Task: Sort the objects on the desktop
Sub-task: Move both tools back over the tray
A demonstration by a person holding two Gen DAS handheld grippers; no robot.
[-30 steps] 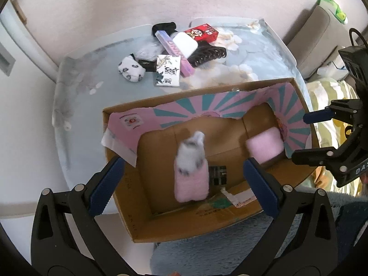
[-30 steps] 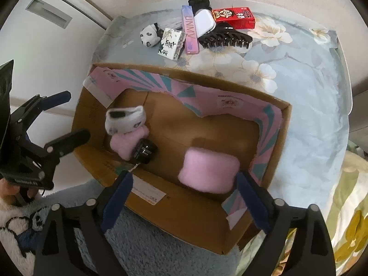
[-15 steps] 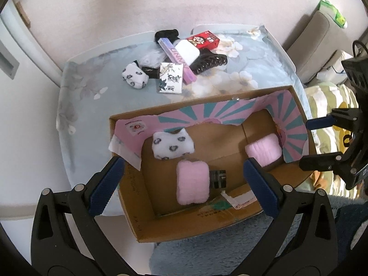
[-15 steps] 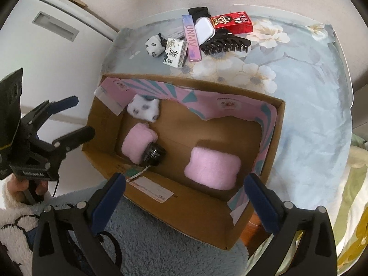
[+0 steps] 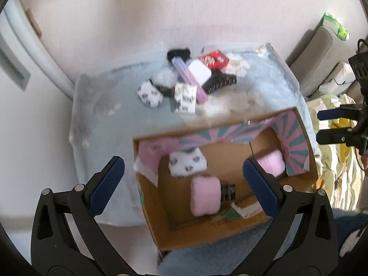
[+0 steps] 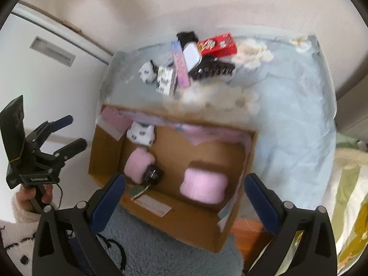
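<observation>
An open cardboard box [image 5: 207,232] holds a white panda-print sock [image 5: 187,163], two pink fluffy rolls [image 5: 204,199] [image 5: 271,164] and a small black item [image 5: 227,192]. My left gripper [image 5: 181,163] hangs above the box's left half, open and empty. Above the near side of the box [image 6: 184,225], my right gripper [image 6: 184,179] stands wide open, nothing between its pads. On the far side of the table lie another panda sock [image 5: 149,94], a patterned packet [image 5: 185,97], a purple stick box [image 5: 188,80], a white case [image 5: 199,73], a red box [image 5: 214,58] and a black claw clip [image 5: 220,81].
The table wears a pale blue floral cloth [image 5: 103,126] and stands against a wall. A white cabinet [image 6: 53,53] is at the left, a sofa [image 5: 322,53] and striped bedding [image 5: 333,172] at the right. Grey-blue fluffy fabric [image 6: 161,248] lies under the box's near edge. A hand [image 6: 30,197] holds the left gripper.
The panda sock has come off the pink roll and settled at the box's back left. Both grippers have risen and drawn back from the box. The right jaws widened slightly.
</observation>
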